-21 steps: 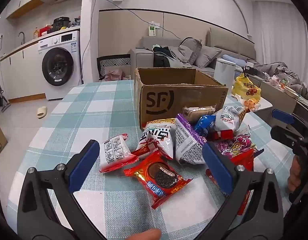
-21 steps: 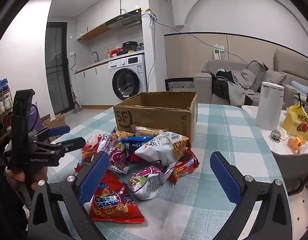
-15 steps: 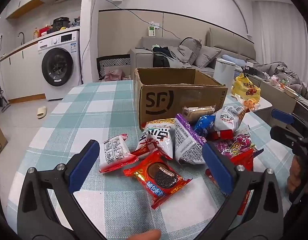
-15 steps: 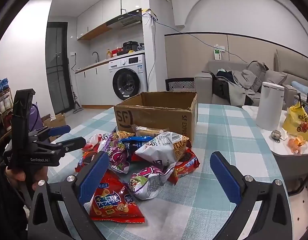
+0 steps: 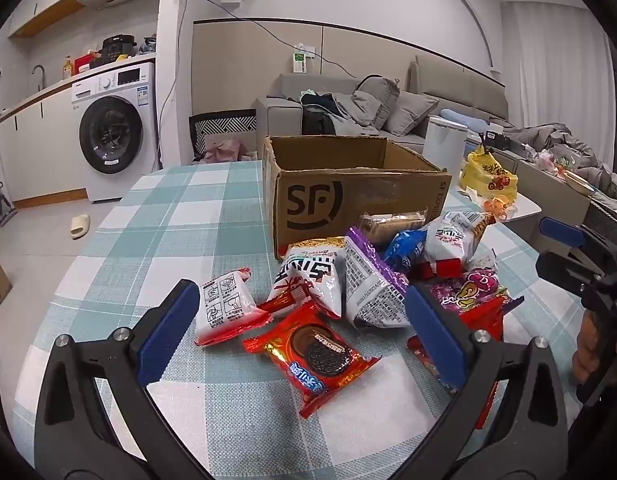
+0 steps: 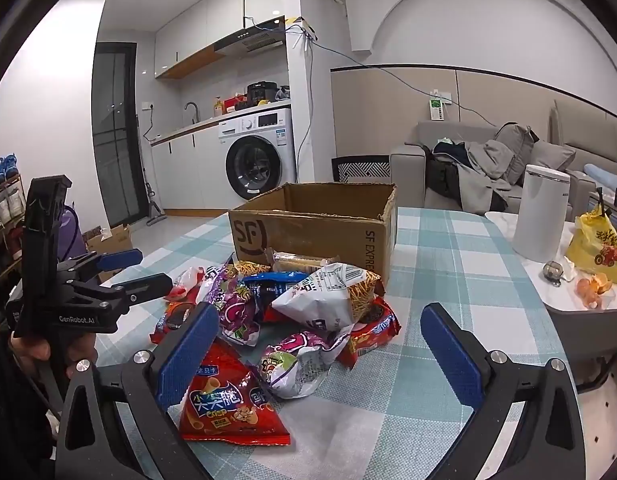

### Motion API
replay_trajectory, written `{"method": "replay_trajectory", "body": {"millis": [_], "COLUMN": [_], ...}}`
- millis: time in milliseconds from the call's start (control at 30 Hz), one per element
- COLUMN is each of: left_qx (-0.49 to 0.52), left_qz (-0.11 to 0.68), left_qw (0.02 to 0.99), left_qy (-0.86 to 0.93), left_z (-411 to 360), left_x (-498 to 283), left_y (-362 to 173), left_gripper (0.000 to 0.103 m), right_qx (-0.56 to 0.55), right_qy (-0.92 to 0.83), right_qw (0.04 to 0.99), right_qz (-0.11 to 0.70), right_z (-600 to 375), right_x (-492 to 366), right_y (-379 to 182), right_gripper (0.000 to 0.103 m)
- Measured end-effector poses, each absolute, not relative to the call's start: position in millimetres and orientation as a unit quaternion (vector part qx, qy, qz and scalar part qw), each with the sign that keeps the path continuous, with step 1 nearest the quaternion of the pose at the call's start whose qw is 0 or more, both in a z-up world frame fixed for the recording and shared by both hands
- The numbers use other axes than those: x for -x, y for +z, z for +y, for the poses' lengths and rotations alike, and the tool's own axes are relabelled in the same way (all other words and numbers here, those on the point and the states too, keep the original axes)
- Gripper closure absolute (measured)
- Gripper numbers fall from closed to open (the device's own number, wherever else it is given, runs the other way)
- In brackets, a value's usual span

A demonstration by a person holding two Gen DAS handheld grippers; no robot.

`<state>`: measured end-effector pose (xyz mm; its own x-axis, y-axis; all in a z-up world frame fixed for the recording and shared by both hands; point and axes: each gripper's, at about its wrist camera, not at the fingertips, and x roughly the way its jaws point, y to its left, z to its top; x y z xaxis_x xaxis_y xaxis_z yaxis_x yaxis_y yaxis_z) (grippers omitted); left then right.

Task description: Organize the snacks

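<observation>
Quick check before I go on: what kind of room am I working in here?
Most likely a small flat's open kitchen and living room: a washing machine under a counter with a tap, a grey sofa with cushions, and a checked dining table holding the snacks.

White washing machine left, grey sofa behind.

one cardboard box, about ten snack packets
</observation>
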<state>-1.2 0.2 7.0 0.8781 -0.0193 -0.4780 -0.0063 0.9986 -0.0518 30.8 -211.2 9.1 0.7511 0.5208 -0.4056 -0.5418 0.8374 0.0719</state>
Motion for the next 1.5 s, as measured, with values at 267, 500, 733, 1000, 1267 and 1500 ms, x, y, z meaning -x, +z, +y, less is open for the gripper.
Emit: {"method": "replay_trajectory", "body": {"millis": [267, 500, 733, 1000, 1267, 1500], "left_qx": [0.021, 0.018, 0.014, 0.013, 0.014, 0.015], "left_qz": [0.242, 0.242, 0.241, 0.241, 0.242, 0.243], "left_qw": [0.97, 0.97, 0.97, 0.97, 0.97, 0.97], "left_qy": [-0.006, -0.005, -0.008, -0.008, -0.009, -0.008], "left_z": [-3.8, -4.2, -5.3, -6.3, -6.1, -5.2], "left_x": [2.0, 2.6, 2.8, 2.7, 3.3, 3.4], "left_y": [3.0, 2.9, 2.4, 2.0, 1.2, 0.8], "left_gripper": [0.001, 0.001, 0.001, 0.001, 0.001, 0.001], "right_qx": [0.023, 0.022, 0.022, 0.022, 0.022, 0.023], "right_qy": [0.284, 0.283, 0.283, 0.283, 0.283, 0.283], "right_qw": [0.935, 0.935, 0.935, 0.935, 0.935, 0.935], "right_qz": [0.212, 0.213, 0.213, 0.213, 0.213, 0.214], "right_z": [-212.0, -211.8, -212.0, -212.1, -212.1, -211.9], "right_x": [-31.0, -32.1, -32.4, -32.6, -32.6, -33.0], "right_y": [9.3, 9.0, 9.0, 9.0, 9.1, 8.4], "right_gripper": [0.0, 0.0, 0.0, 0.0, 0.0, 0.0]}}
